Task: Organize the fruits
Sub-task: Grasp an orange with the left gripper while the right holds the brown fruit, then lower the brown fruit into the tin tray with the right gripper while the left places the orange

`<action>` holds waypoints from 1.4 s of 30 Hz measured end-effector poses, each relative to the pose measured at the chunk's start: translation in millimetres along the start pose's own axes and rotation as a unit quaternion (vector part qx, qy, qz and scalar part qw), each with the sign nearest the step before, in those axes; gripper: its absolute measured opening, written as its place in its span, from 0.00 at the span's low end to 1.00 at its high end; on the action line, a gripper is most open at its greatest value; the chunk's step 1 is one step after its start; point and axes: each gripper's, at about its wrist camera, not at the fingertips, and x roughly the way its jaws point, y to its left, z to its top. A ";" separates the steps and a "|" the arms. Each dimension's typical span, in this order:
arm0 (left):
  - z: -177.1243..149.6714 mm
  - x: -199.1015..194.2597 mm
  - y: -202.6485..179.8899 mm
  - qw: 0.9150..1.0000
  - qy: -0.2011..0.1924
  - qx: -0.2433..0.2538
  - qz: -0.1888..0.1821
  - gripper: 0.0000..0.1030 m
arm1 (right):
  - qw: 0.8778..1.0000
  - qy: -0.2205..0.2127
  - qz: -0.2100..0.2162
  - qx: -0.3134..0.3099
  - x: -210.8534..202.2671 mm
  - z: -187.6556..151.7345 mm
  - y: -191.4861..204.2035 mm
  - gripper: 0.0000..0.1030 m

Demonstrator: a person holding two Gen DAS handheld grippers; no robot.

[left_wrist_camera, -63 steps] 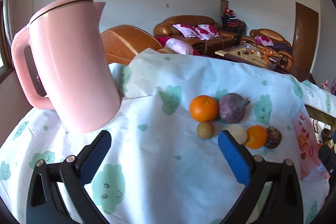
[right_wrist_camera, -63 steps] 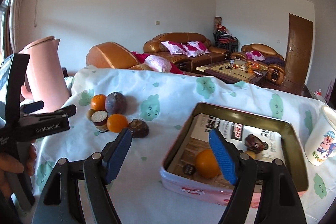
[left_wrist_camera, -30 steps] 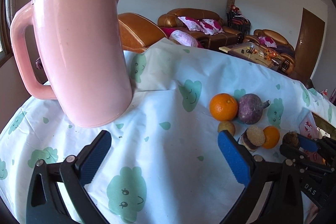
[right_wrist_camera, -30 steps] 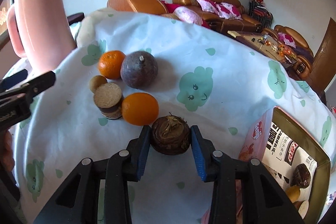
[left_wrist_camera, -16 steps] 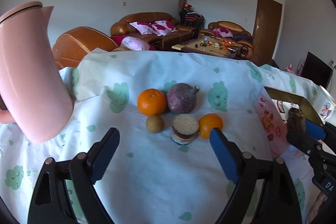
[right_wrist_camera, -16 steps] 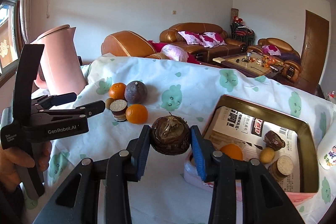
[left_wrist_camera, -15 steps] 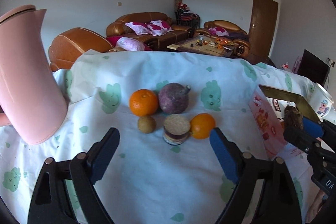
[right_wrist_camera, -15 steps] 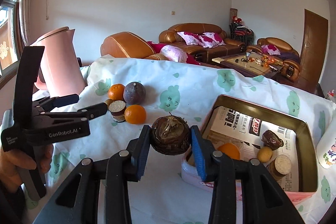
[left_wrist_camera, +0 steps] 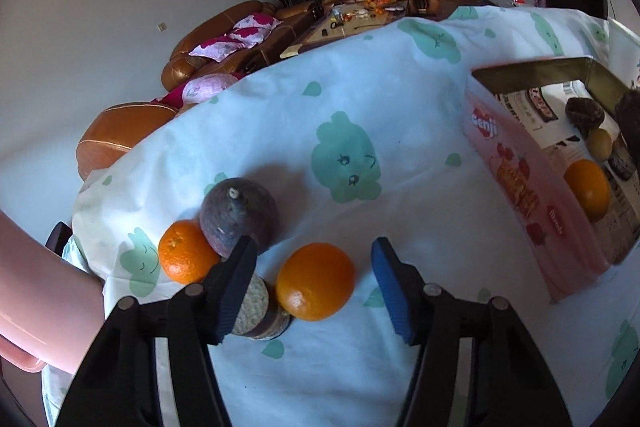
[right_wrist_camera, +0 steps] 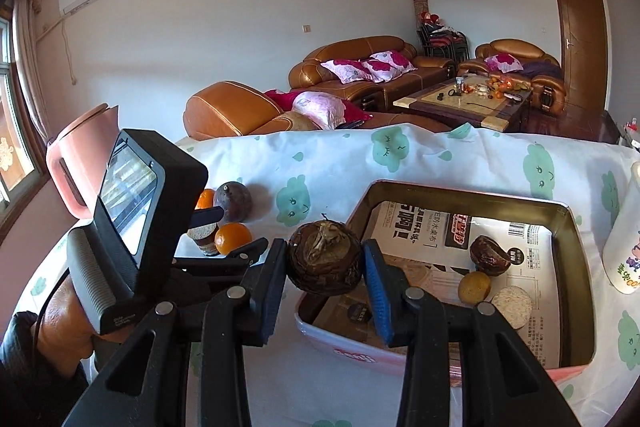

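Note:
My left gripper [left_wrist_camera: 312, 281] hangs over an orange [left_wrist_camera: 315, 281] on the tablecloth, its jaws closing around the fruit with small gaps on both sides. Beside it stand a sliced brown-and-cream fruit [left_wrist_camera: 256, 307], a second orange [left_wrist_camera: 185, 259] and a grey-purple fruit [left_wrist_camera: 239, 215]. My right gripper [right_wrist_camera: 325, 267] is shut on a dark brown wrinkled fruit [right_wrist_camera: 325, 259], held over the near left corner of the pink tin box [right_wrist_camera: 360, 351]. In the box lie a dark fruit [right_wrist_camera: 490, 255], a small yellow-brown fruit [right_wrist_camera: 474, 286] and a cut slice [right_wrist_camera: 512, 301]; the left wrist view adds an orange [left_wrist_camera: 587, 183].
A pink kettle [right_wrist_camera: 76, 171] stands at the table's left end. A white printed cup [right_wrist_camera: 624, 239] sits right of the box. The table carries a white cloth with green faces [left_wrist_camera: 348, 159]. Sofas and a coffee table fill the room behind.
My left gripper swung right and down over the near orange, rolled, and narrowed its jaws around it. My right gripper carried the brown fruit up from the cloth to the box's edge.

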 end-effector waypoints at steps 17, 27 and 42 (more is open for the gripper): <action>-42.6 -63.4 48.8 0.964 -0.109 -0.198 -0.141 0.36 | 0.999 -0.035 -0.029 -0.023 -11.1 0.8 5.5 0.39; -44.3 -79.9 17.5 0.970 -0.118 -0.204 -0.052 0.36 | 0.998 -0.034 -0.036 -0.037 -7.0 -3.1 11.0 0.39; -50.9 -89.1 0.5 0.970 -0.114 -0.213 -0.040 0.36 | 0.998 -0.011 -0.010 -0.058 -8.7 -18.4 22.4 0.39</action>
